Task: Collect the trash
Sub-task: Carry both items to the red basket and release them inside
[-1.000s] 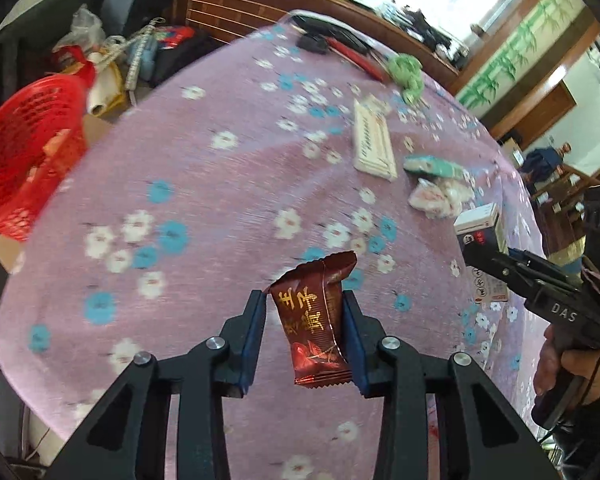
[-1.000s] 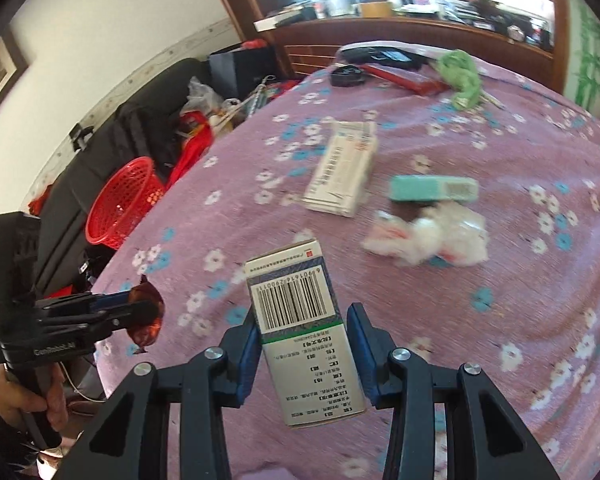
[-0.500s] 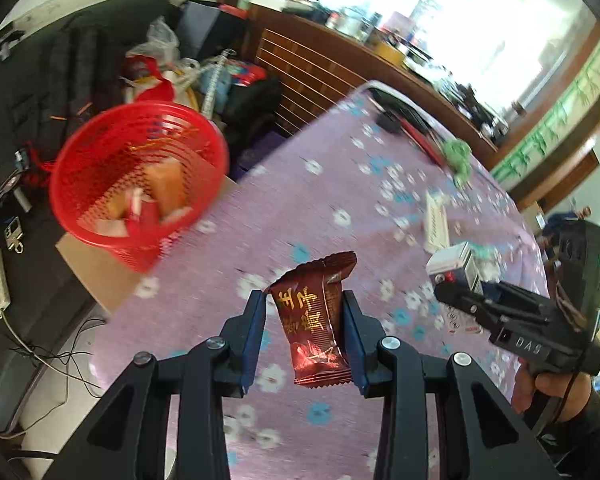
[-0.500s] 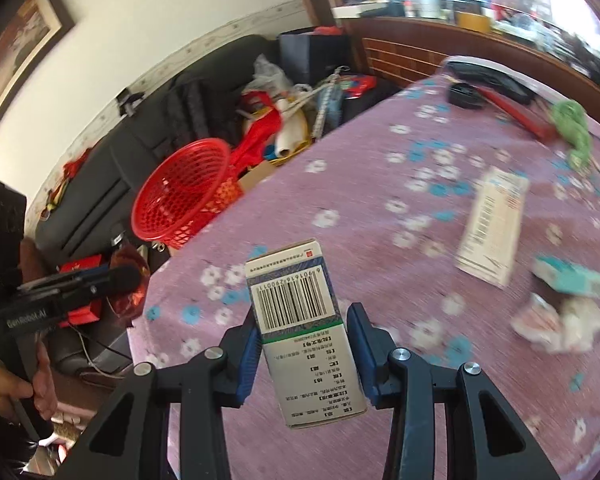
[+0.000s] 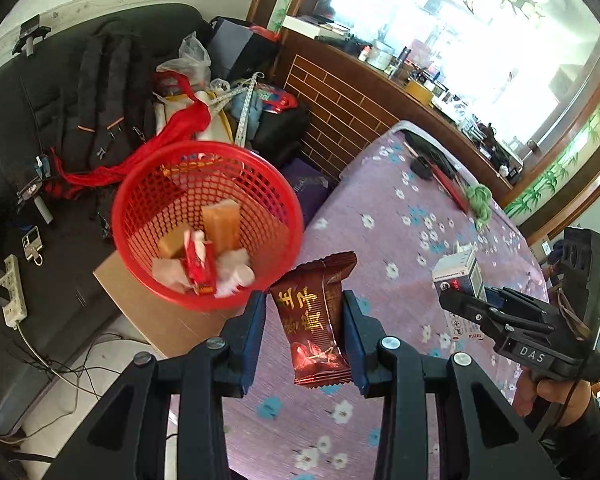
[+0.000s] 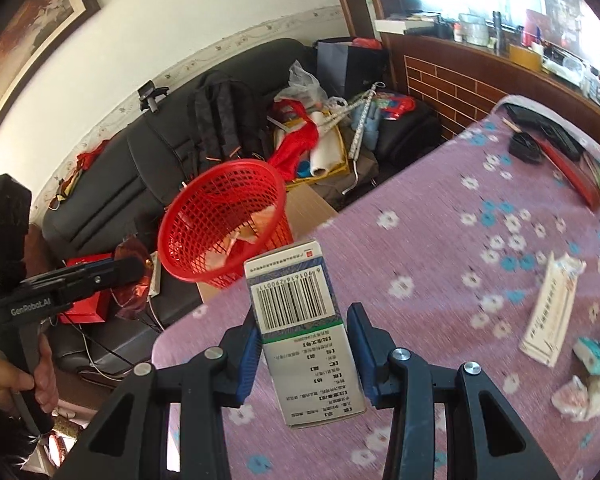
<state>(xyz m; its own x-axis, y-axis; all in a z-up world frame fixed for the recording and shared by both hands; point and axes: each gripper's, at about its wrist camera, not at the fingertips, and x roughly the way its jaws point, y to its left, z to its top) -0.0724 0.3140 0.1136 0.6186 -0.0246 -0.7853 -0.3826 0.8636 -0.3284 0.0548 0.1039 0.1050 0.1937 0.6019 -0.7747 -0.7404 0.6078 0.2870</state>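
Left wrist view: looks steeply down along own fingers (image 5: 256,332), close over table edge (image 5: 380,240), toward basket (image 5: 140,208). Right wrist view: same tilt, farther right, basket (image 6: 172,224) seen more side-on. Shared: basket, sofa (image 5: 60,92), tablecloth, each other's gripper.

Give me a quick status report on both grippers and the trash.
Left gripper clamps brown snack wrapper. Right gripper clamps barcoded carton. Red basket ahead, beside table edge. Nothing in the way.
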